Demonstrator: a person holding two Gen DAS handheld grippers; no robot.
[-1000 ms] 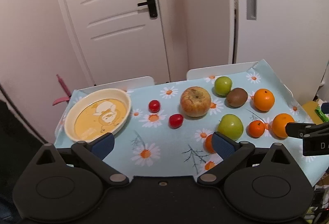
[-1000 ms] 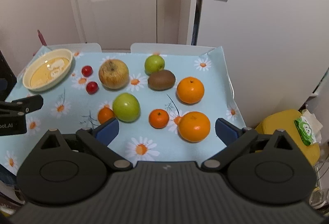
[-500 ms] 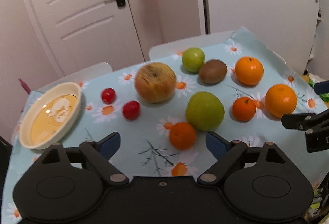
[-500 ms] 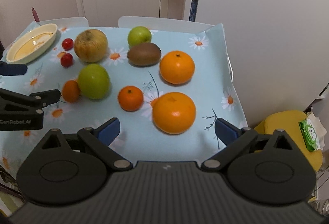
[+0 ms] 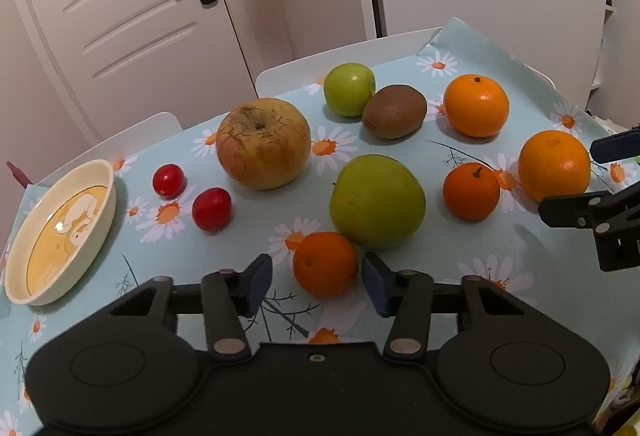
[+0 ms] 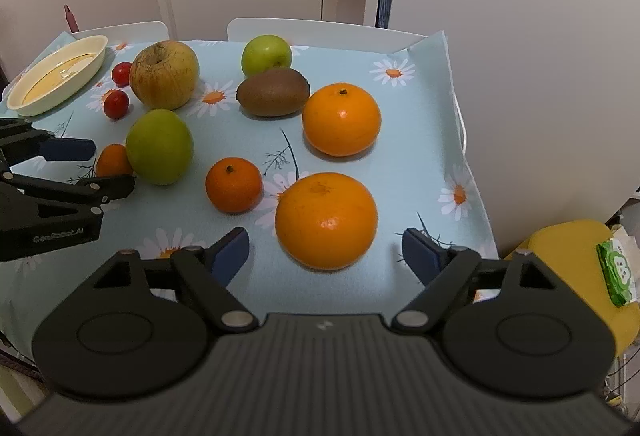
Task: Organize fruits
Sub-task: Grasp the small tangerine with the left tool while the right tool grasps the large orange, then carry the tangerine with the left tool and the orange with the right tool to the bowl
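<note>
While both tools tilt down at the tabletop [image 5: 480,260], the left hand-held gripper [image 5: 317,278] has just been closing around a small orange [image 5: 325,264], not pinching it. The right hand-held gripper [image 6: 326,252] stays spread around a big orange [image 6: 326,220].

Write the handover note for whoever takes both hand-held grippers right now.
Left hand-held gripper: jaws just closing around the small orange, pads not yet pressing.
Right hand-held gripper: open, jaws just narrowed slightly, framing the big orange.
The dish at the table's left holds no fruit; all fruit sits loose on the tablecloth.
Done: nothing sorted.
Left: grip, lift and sort every fruit.
</note>
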